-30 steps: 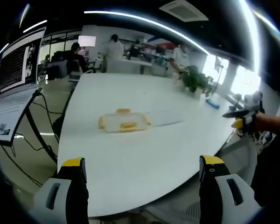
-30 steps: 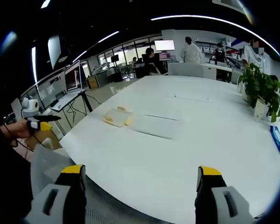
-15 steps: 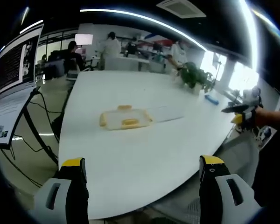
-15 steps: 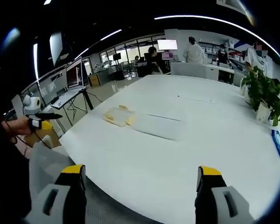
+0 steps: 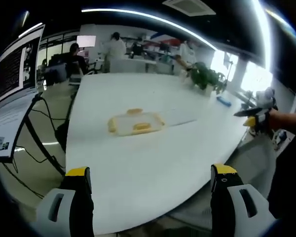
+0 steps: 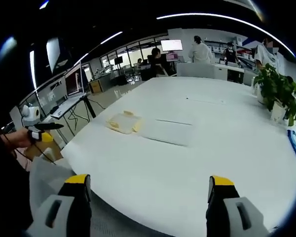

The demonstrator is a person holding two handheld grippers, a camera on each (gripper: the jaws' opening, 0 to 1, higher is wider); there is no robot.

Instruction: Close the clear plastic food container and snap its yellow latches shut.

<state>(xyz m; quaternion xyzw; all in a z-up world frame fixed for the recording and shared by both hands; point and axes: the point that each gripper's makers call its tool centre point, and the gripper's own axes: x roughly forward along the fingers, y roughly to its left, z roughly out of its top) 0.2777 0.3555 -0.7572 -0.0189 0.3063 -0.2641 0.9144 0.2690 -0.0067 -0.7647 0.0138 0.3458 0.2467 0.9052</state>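
Office space, open plan, with a large white table (image 5: 153,163) running away from both cameras. People stand and sit at desks beyond its far end. A screen on a stand (image 5: 12,89) is off the table's left side in the left gripper view. A potted plant (image 6: 278,94) stands near the table's far right edge in the right gripper view, with a blue item (image 6: 294,143) lying on the table nearer than it.

Container (image 5: 134,122): clear plastic with yellow latches, lying flat on the table, in the nearer half toward its left side. In the right gripper view the container (image 6: 123,122) is well to the left, with a clear flat sheet (image 6: 166,132), apparently its lid, just to its right; whether they touch cannot be told.

Left gripper (image 5: 150,180): jaws wide apart, holding nothing, at the near table edge, well short of the container. It also shows at the left of the right gripper view (image 6: 42,132), held in a hand.

Right gripper (image 6: 147,186): jaws wide apart, holding nothing, at the near table edge, well apart from the container. It shows at the right of the left gripper view (image 5: 254,116), held in a hand off the table edge.
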